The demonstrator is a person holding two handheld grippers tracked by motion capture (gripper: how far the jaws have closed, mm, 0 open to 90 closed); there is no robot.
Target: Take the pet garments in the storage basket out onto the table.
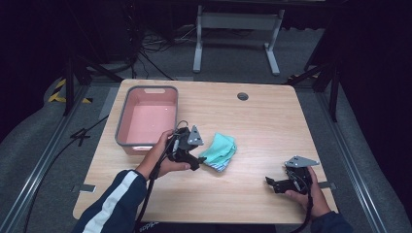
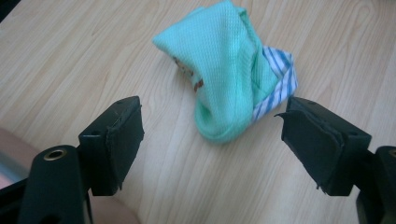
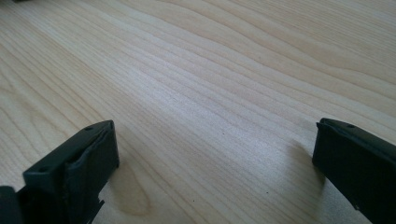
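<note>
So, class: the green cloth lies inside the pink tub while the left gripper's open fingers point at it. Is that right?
Not quite. The green cloth lies on the wooden table, beside the pink tub, not in it, as the high view shows. The left gripper does point at it, fingers open.

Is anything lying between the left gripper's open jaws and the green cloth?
No. In the left gripper view, bare wood of the table separates the left gripper from the crumpled green cloth; the jaws stand wide apart, just short of it.
</note>
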